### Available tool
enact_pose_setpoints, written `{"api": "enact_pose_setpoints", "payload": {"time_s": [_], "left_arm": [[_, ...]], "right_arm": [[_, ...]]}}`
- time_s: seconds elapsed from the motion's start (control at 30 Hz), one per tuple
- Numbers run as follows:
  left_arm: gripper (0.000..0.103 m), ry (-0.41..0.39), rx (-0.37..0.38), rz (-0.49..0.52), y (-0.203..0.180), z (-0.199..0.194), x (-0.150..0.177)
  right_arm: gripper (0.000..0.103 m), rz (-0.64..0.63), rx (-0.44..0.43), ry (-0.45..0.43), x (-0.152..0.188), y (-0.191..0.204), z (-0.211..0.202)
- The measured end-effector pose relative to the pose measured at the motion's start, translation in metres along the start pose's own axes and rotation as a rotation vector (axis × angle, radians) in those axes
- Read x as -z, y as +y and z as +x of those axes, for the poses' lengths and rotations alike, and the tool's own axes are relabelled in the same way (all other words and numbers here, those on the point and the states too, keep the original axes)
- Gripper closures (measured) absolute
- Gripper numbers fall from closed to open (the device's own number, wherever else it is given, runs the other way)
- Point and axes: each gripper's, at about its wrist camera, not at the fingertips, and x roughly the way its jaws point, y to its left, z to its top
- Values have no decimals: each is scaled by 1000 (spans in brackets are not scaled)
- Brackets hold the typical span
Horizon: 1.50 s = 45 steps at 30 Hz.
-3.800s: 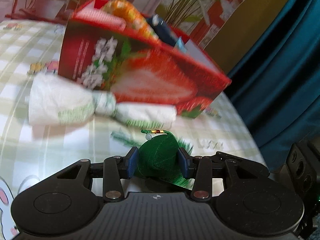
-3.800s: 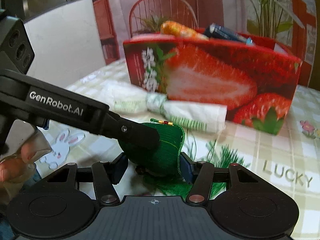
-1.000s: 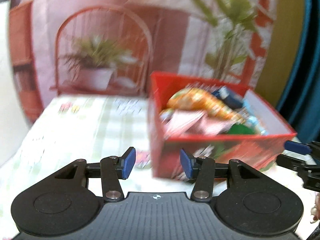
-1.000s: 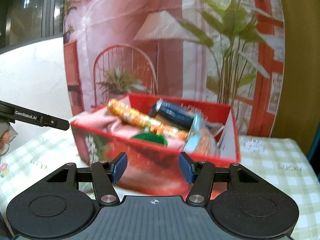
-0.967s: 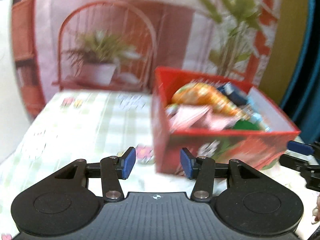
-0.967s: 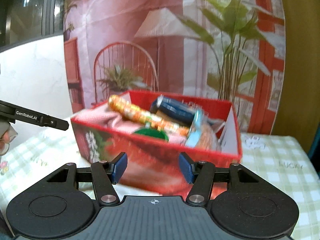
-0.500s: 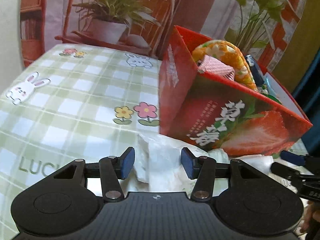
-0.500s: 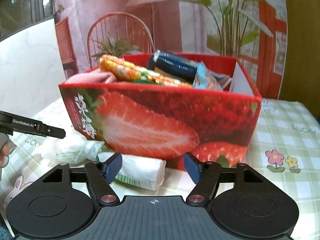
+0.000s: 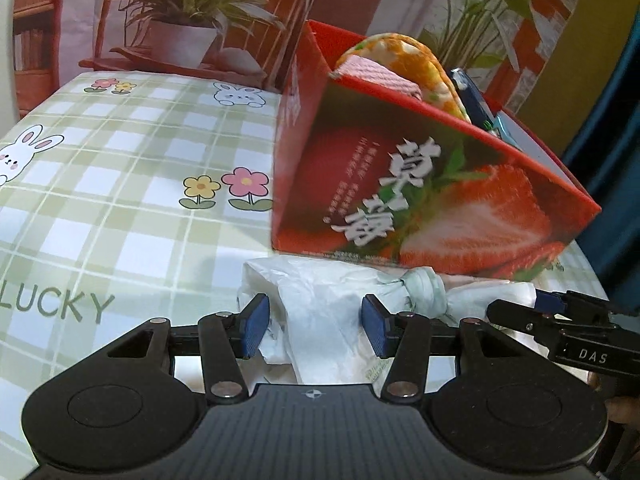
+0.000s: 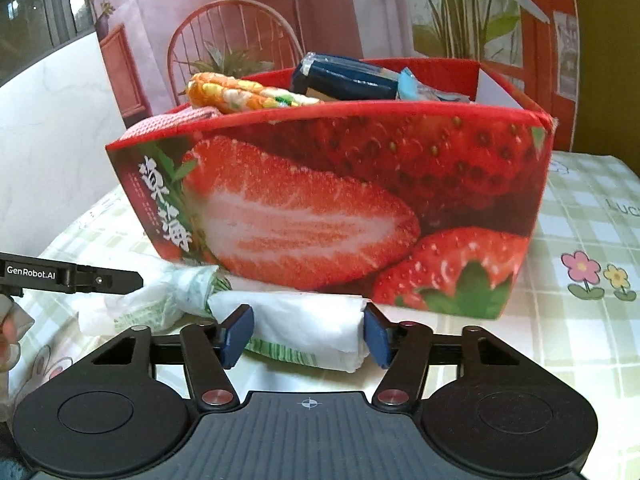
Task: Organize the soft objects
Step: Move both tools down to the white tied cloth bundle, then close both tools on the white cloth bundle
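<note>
A white plastic bag (image 9: 332,308), knotted in the middle, lies on the checked tablecloth in front of a red strawberry box (image 9: 440,208). My left gripper (image 9: 314,330) is open, its blue pads either side of the bag's crumpled left end. In the right wrist view the bag's rolled right end (image 10: 304,324) sits between the pads of my right gripper (image 10: 306,336), whose jaws are closing without visibly squeezing it. The box (image 10: 340,200) holds an orange floral cloth (image 10: 240,94), a pink cloth (image 10: 172,126) and a dark blue packet (image 10: 344,80).
The tablecloth (image 9: 120,200) stretches left of the box with printed flowers and rabbits. A backdrop with a painted chair and plants (image 9: 180,12) stands behind the table. A dark blue curtain (image 9: 624,120) hangs at the right. A hand (image 10: 8,332) shows at the left edge.
Both grippers have sunk from above the box to table level in front of it, and the white bag's ends now lie between their jaws. The green pouch held earlier is gone from them.
</note>
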Motion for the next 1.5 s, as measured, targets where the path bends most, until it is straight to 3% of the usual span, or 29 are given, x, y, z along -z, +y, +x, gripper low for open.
{"api": "enact_pose_setpoints", "payload": {"time_s": [0.47, 0.63, 1.23, 1.5], "left_arm": [[50, -27, -49, 84, -23, -35, 33], [50, -37, -73, 103, -23, -42, 41], [48, -40, -55, 42, -12, -53, 42], [49, -17, -60, 75, -19, -48, 47]], "right_arm": [[58, 2, -1, -29, 37, 5, -42], [59, -37, 0, -27, 42, 12, -44], [61, -9, -2, -9, 46, 7, -38], [61, -3, -3, -7, 46, 7, -38]]}}
